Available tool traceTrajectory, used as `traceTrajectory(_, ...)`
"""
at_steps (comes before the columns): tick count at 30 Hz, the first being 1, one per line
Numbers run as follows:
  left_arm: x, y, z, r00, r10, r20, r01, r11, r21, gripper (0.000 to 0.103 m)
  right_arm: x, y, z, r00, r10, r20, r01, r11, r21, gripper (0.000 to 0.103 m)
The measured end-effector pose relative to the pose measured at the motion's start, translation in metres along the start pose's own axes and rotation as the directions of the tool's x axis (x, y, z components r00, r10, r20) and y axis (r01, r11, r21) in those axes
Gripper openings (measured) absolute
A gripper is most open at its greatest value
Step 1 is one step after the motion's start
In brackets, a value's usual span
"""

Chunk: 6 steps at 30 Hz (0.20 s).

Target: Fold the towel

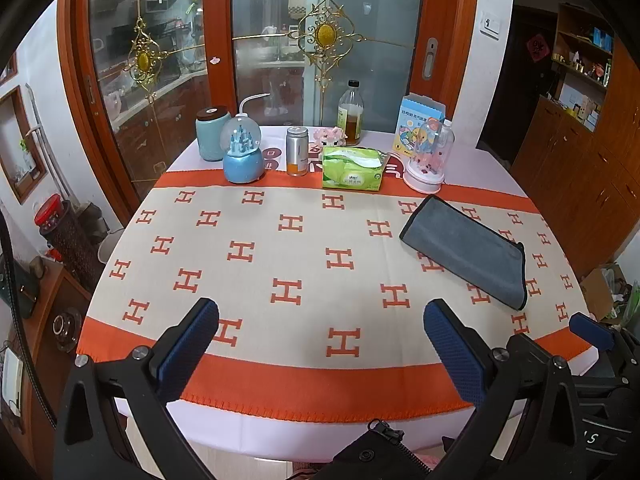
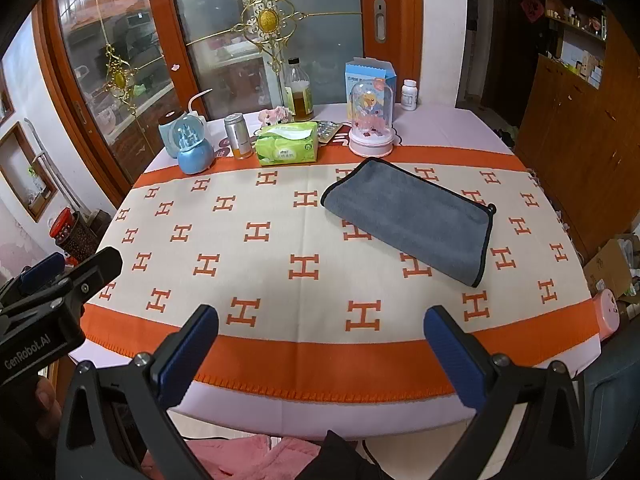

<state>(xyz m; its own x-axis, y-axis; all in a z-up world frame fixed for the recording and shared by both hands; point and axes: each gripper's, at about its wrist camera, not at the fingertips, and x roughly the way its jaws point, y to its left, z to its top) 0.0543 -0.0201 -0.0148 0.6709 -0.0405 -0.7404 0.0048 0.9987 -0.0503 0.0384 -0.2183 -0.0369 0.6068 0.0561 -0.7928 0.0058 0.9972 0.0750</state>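
A grey towel point(image 1: 468, 250) with a black hem lies folded into a long rectangle on the right half of the table; it also shows in the right wrist view point(image 2: 412, 220). My left gripper point(image 1: 320, 336) is open and empty above the table's near edge, well short of the towel and to its left. My right gripper point(image 2: 320, 340) is open and empty, also back at the near edge, with the towel ahead and slightly right. The right gripper's fingers point(image 1: 592, 332) show at the right of the left wrist view; the left gripper's fingers point(image 2: 72, 272) show at the left of the right wrist view.
The table wears a cream and orange cloth point(image 1: 280, 264) with H marks. Along its far edge stand a blue snow globe point(image 1: 243, 156), a metal can point(image 1: 297, 151), a green tissue pack point(image 1: 354, 168), an oil bottle point(image 1: 350, 114) and a pink glass dome point(image 1: 428, 160).
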Motion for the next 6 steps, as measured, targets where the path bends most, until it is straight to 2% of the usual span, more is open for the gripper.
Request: traceTrajectory(6,-0.0004,0.0009,0.0008,1.000,0.001,0.002,-0.001,1.000,0.003,0.102,0.0011,-0.0006,0.0002,1.000,0.002,-0.001,-0.002,1.000,-0.002,0.103)
